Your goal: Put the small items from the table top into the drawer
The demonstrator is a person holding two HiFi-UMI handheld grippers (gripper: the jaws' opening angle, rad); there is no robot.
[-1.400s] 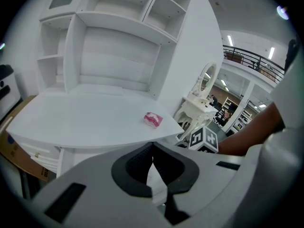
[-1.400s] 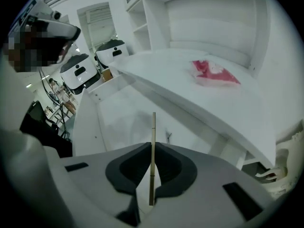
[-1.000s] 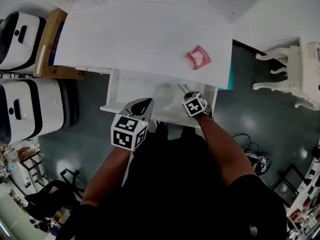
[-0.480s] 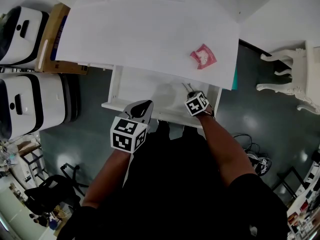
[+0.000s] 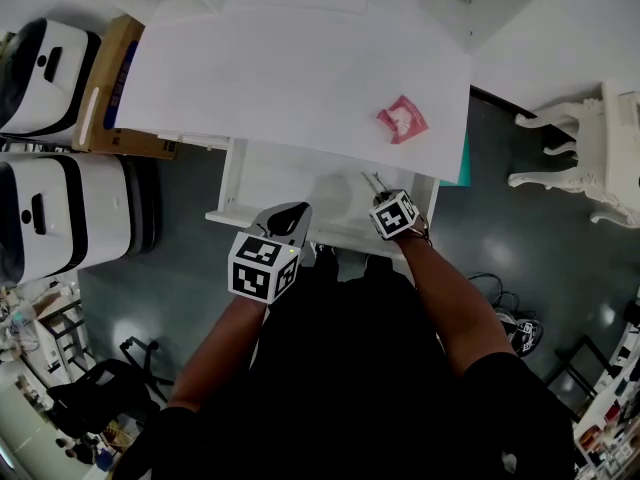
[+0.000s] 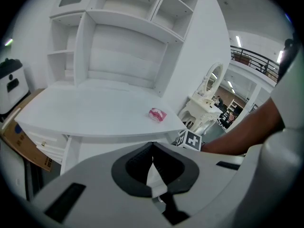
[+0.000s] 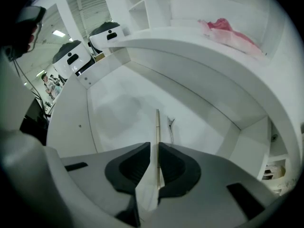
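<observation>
A pink crumpled small item [image 5: 402, 120] lies on the white table top [image 5: 280, 68] near its right front corner; it also shows in the left gripper view [image 6: 157, 114] and the right gripper view [image 7: 227, 31]. Below the table the white drawer [image 5: 270, 173] stands pulled out. My right gripper [image 5: 380, 193] hangs over the drawer's right part, shut on a thin flat wooden stick [image 7: 157, 127]. A thin metal clip [image 7: 171, 128] lies on the drawer floor [image 7: 118, 108] beside the stick. My left gripper [image 5: 293, 214] is at the drawer's front edge, shut and empty [image 6: 152, 148].
A cardboard box [image 5: 105, 88] and two white-and-black cases [image 5: 60, 218] stand left of the table. A white ornate stool [image 5: 590, 158] is on the right. A white shelf unit [image 6: 123, 42] rises at the back of the table. The person's arms and dark clothes fill the near foreground.
Hardly anything: both grippers stay at the drawer's front, and the head view only sways a little.
</observation>
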